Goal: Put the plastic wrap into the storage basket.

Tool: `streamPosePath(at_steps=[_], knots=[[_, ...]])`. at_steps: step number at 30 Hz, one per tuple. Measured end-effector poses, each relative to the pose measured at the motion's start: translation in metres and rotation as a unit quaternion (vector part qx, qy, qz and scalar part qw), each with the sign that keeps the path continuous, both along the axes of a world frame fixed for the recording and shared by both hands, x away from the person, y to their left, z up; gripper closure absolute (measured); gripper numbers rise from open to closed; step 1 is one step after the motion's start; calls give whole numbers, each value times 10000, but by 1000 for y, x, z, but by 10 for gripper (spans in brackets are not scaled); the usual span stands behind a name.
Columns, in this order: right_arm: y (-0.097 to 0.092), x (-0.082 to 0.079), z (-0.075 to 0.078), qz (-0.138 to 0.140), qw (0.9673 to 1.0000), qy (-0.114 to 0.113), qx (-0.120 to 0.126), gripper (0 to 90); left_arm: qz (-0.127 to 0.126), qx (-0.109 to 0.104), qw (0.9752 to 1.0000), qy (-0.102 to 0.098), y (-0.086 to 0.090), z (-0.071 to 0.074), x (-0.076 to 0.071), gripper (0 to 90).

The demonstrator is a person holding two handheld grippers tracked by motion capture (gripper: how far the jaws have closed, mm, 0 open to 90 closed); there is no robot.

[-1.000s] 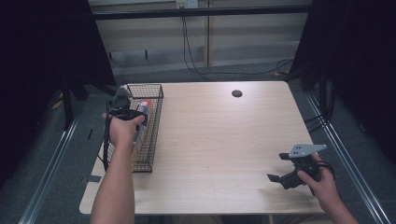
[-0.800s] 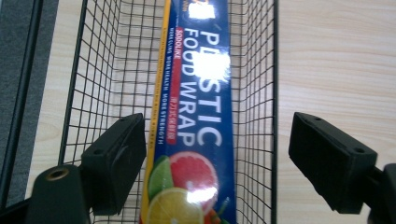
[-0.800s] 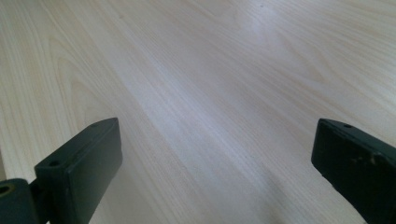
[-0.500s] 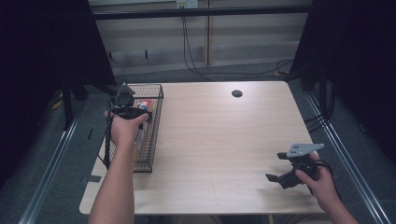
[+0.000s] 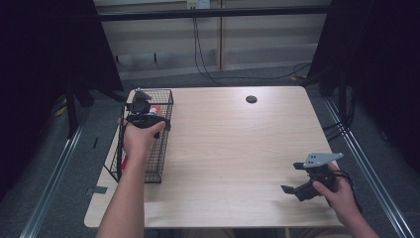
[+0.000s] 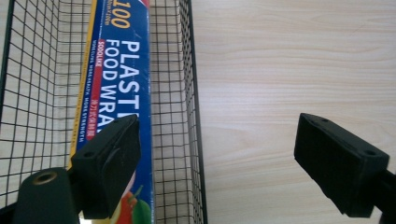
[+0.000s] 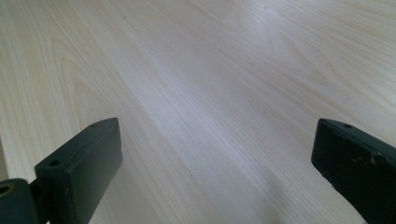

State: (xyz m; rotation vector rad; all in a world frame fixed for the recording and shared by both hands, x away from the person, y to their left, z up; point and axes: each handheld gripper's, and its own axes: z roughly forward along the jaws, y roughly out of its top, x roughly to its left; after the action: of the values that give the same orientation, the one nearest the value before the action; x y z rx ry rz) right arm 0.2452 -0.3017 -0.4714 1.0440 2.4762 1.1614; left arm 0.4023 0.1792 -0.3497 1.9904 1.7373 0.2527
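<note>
Blue wrap box [image 6: 122,79] is lying in the wire basket [image 5: 163,144] at nine o'clock, freed, the left tool [image 5: 139,108] having just been opening above it while the right tool [image 5: 304,184] is idling released at five o'clock.

Right tool [image 7: 217,172] jaws wide apart, nothing between; pale wooden table [image 7: 210,84] beneath.

In the high view, most of the box of plastic wrap [image 5: 155,108] is being hidden by the left hand [image 5: 140,135] and the left gripper [image 5: 140,105] inside the wire basket [image 5: 166,130]. In the left gripper view, the box [image 6: 122,70] is being cut off by the top and bottom edges, its printed word is being covered by a jaw, and the small print is too fine to be read.
</note>
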Motion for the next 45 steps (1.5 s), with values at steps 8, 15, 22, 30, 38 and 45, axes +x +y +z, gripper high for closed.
streamPosePath(at_steps=[8, 15, 22, 30, 38, 45], knots=[[1, 0, 0, 42, 10000, -6, -3, 17, -165, -99, 9998, -77, -7, 1, -7, 145], [2, 0, 1, 57, 10000, -21, -31, 17, -366, -197, 9991, -104, -19, -3, -13, 143], [2, -1, 1, 68, 10000, -28, -39, 17, -536, -268, 9981, -172, -33, -6, -18, 139], [1, -1, 0, 70, 10000, -8, -47, 17, -774, -374, 9961, -189, -53, -15, -21, 134], [1, -1, -1, 39, 10000, -14, -65, 17, -953, -435, 9943, -180, -63, -23, -24, 131], [1, -1, -1, 47, 10000, -26, -82, 17, -1062, -495, 9929, -214, -70, -29, -29, 132]])
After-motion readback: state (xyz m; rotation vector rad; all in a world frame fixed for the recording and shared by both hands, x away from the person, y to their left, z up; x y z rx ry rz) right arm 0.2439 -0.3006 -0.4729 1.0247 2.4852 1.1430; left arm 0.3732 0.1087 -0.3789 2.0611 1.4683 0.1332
